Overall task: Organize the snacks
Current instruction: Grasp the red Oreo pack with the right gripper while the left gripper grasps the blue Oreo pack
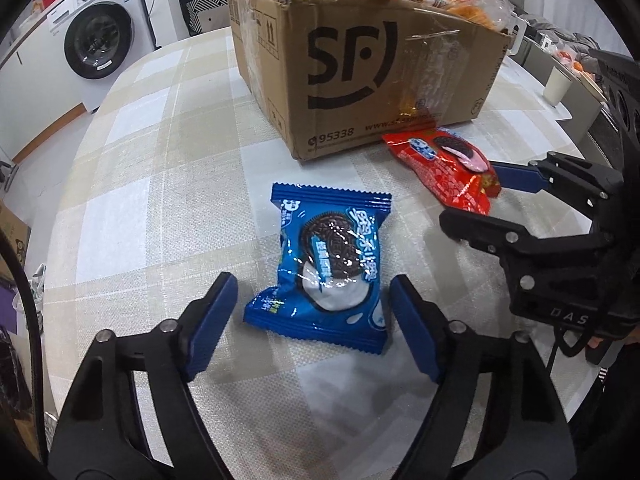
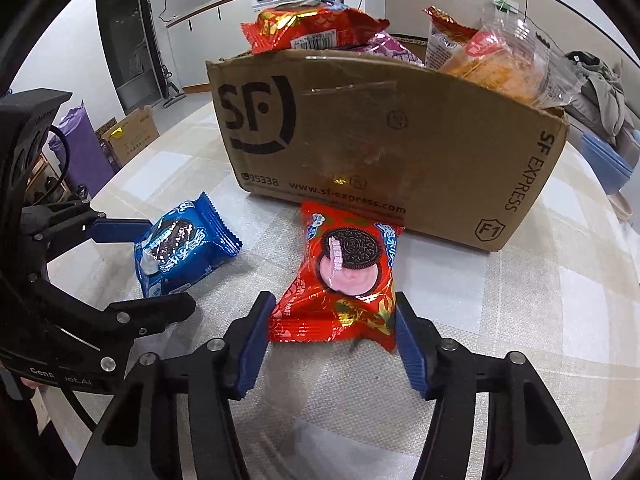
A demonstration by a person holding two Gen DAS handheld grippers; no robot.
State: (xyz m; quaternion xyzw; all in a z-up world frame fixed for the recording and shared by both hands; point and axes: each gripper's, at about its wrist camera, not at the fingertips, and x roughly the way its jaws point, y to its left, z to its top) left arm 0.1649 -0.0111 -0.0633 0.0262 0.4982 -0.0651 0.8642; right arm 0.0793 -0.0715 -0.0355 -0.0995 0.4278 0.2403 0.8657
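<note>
Checked tablecloth [image 1: 160, 168], kitchen behind. Blue foil cookie packet [image 1: 324, 268] lies between left gripper [image 1: 314, 324] pads, gap visible. Red foil cookie packet [image 2: 344, 276] sits within right gripper [image 2: 334, 344], pads seemingly touching. Grasp step; next, squeeze, lift toward snack-filled cardboard box [image 2: 380, 152].

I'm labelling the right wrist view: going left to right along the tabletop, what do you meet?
Left gripper → blue cookie packet → red cookie packet, with the cardboard box behind it.
</note>
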